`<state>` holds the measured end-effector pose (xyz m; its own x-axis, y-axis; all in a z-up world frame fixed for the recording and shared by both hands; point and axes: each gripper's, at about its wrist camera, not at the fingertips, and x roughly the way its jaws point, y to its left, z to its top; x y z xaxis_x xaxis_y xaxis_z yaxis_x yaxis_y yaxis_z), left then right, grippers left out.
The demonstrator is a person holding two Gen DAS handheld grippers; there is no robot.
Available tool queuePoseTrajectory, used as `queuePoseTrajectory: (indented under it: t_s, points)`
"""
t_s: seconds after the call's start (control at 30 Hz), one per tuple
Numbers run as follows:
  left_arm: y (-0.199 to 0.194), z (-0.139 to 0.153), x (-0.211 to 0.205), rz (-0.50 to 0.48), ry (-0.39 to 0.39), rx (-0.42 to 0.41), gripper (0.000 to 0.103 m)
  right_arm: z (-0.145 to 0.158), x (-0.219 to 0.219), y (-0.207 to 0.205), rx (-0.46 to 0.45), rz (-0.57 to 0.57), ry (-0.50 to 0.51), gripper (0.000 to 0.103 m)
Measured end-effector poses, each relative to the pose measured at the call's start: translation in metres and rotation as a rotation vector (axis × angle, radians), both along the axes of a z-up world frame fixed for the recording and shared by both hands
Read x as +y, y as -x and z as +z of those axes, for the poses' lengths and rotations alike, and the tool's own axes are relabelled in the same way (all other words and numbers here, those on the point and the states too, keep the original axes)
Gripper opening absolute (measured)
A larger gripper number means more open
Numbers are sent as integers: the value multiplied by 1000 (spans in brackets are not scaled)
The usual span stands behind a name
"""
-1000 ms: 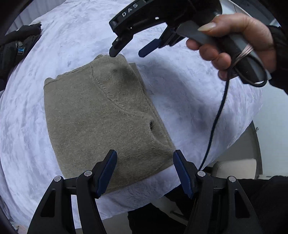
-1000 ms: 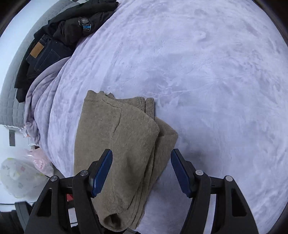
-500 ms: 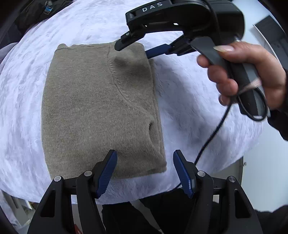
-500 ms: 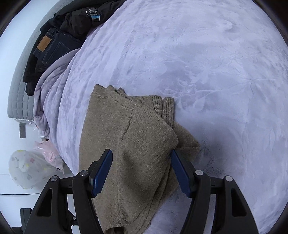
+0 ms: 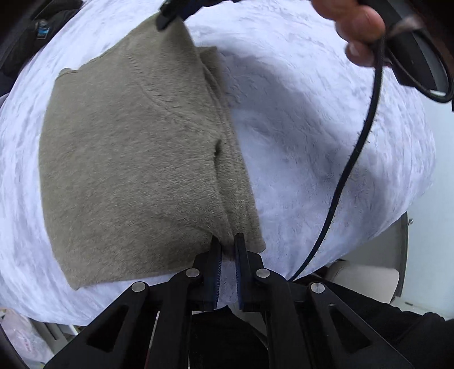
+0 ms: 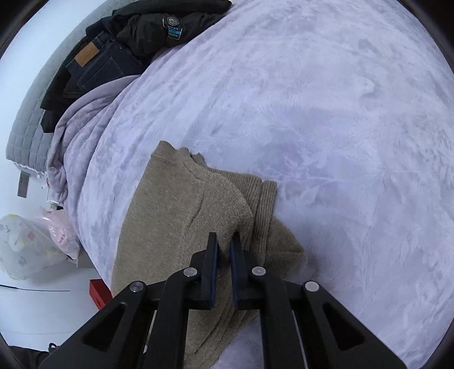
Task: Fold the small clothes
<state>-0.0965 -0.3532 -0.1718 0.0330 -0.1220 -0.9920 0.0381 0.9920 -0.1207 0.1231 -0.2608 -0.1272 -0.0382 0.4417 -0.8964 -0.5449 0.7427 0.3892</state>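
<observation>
Because it is thick, fuzzy knit already doubled into a rough rectangle, the olive-brown sweater will likely handle as soft and limp, light but bulky, with layers apt to slide apart unless all are caught together. It lies on a pale lavender plush blanket, near the blanket's edge, with its ribbed band peeking out along one side. The best hold looks to be the two corners of one long folded edge, where the layers stack.

That is where both tools sit. The left gripper has just been closing and now has its blue pads pressed nearly together, pinching the near corner of the sweater's layered edge. The right gripper has likewise just been closing and nips a ridge of fabric beside the ribbed band; in the left view its tip meets the far corner. A person's hand grips its handle, cable trailing down.

Dark clothes are heaped well apart.
</observation>
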Motion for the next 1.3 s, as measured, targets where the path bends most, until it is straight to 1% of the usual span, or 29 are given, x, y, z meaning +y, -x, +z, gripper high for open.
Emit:
queuePoseTrajectory:
  t_s: [0.13,0.17,0.27,0.33,0.37,0.4,0.43,0.47,0.5,0.53,0.6,0.63,0.67,0.7,0.73,0.83,0.87,0.93,0.97,1.0,1.03,1.07,1.1,1.13,1.17,1.23,1.3]
  points:
    - [-1,-10,-25,-99,-54,4,10,-23,2,-6,3,-3,76,8]
    - [-2,-12,-33,-105,-57,8,10,-29,2,-7,6,-2,88,8]
    - [-4,-18,-35,-80,-38,23,10,-43,-1,-9,15,-1,120,8]
    - [-4,-15,-34,-73,-33,26,10,-43,-4,-9,44,-6,99,11]
    - [-4,-11,-33,-71,-36,28,17,-39,-6,-11,54,-16,91,15]
    - [-6,-4,-29,-65,-25,32,40,-34,-9,-12,60,-25,90,20]
    - [-4,4,-26,-51,-7,29,56,-27,-13,-12,52,-27,89,34]
    - [0,16,-21,-27,-11,-3,83,-18,-17,-9,26,-22,87,50]
    - [5,30,-15,-8,-37,-50,95,-5,-21,-4,-19,-8,85,56]
    - [12,44,-9,3,-46,-94,95,8,-25,5,-69,13,81,60]
    - [25,63,6,22,10,-112,95,30,-28,27,-150,88,56,60]
    - [32,69,15,38,22,-122,95,37,-26,39,-185,132,41,60]
    - [38,74,30,65,7,-132,95,42,-20,53,-212,190,27,60]
    - [41,73,42,96,-8,-126,95,44,-14,63,-231,242,24,60]
    - [42,70,62,139,-14,-107,95,44,-1,77,-265,321,35,60]
    - [45,52,113,305,-4,-53,95,27,30,112,-338,516,92,60]
    - [45,50,123,339,4,-48,95,15,34,119,-335,558,116,60]
    - [42,46,139,371,8,-45,95,-18,30,118,-267,587,200,60]
    - [40,46,143,368,2,-41,95,-26,21,115,-246,575,201,60]
    - [38,46,145,356,0,-42,95,-28,11,110,-229,544,178,61]
    - [36,49,146,342,3,-54,95,-25,0,105,-222,497,179,63]
    - [32,54,146,326,11,-72,95,-21,-5,103,-216,467,199,67]
    - [27,57,146,313,25,-87,95,-13,-9,103,-217,441,207,67]
    - [21,60,147,301,42,-100,95,0,-13,109,-250,431,201,68]
    - [13,57,148,285,55,-112,95,10,-13,116,-284,437,187,68]
    - [-3,54,148,238,49,-108,95,26,-4,139,-325,480,153,68]
    - [-16,45,138,172,30,-97,95,28,11,169,-347,566,142,67]
